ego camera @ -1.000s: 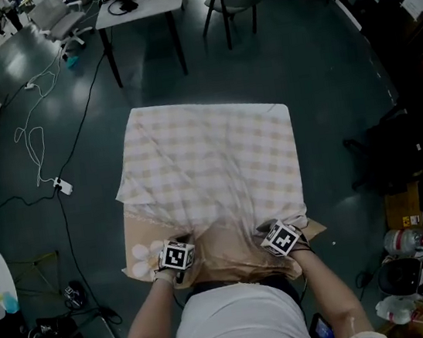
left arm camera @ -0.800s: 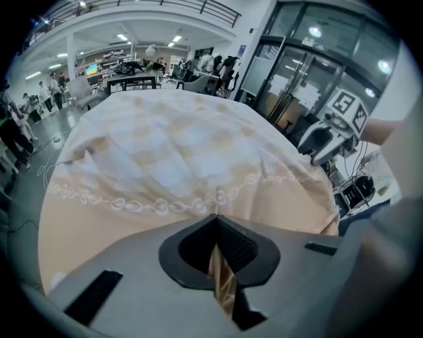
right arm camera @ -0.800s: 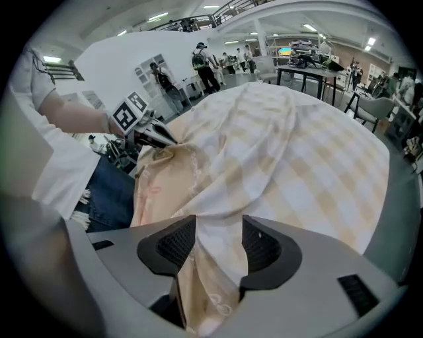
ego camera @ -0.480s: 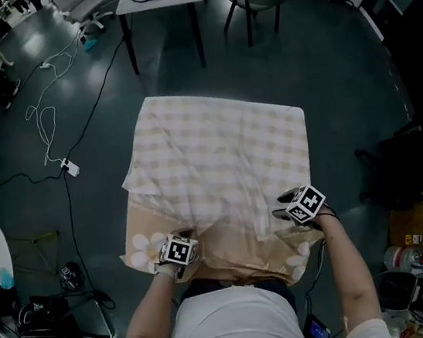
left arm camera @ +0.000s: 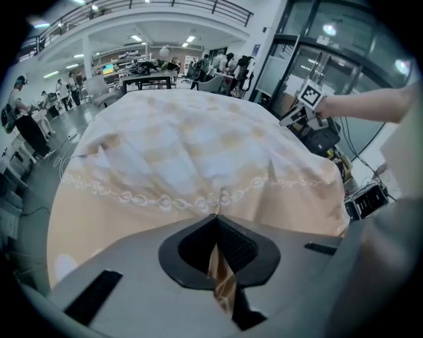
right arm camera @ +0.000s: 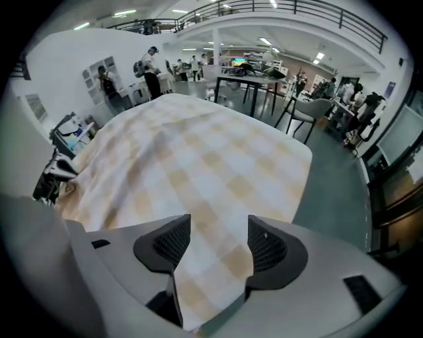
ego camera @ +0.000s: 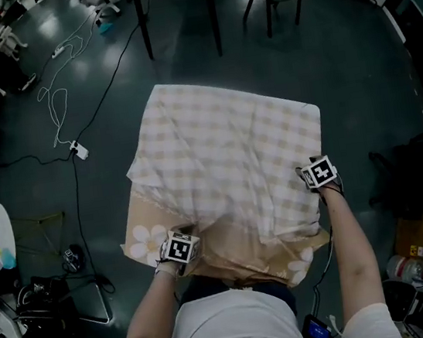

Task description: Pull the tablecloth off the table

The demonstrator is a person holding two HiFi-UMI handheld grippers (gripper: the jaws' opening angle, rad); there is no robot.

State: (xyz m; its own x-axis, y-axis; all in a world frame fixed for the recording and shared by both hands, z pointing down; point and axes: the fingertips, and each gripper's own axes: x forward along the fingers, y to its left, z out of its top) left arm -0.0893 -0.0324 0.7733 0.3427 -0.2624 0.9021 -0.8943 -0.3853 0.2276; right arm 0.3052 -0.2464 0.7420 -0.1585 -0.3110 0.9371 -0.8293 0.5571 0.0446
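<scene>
left gripper (left arm camera: 217,231) — jaws pressed together, pinching checked tablecloth (ego camera: 225,154) hem | right gripper (right arm camera: 215,245) — jaws just opening, spread, cloth edge lying loose between

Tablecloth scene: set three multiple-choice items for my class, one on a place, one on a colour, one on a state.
1. Where does the head view show the right gripper?
A. at the tablecloth's right edge
B. at its far edge
C. down on the floor

2. What shows on the tablecloth's top side?
A. plain blue
B. pale beige-and-white checks
C. red stripes

3. How do the left gripper's jaws stand?
A. wide apart and empty
B. shut on a fold of the tablecloth
C. out of sight

Key:
1 A: its marker cube sits by the right hem. Its jaws have just been opening, with cloth lying between them.
2 B: checks cover the spread cloth.
3 B: the left gripper view shows the jaws closed on beige fabric.
</scene>
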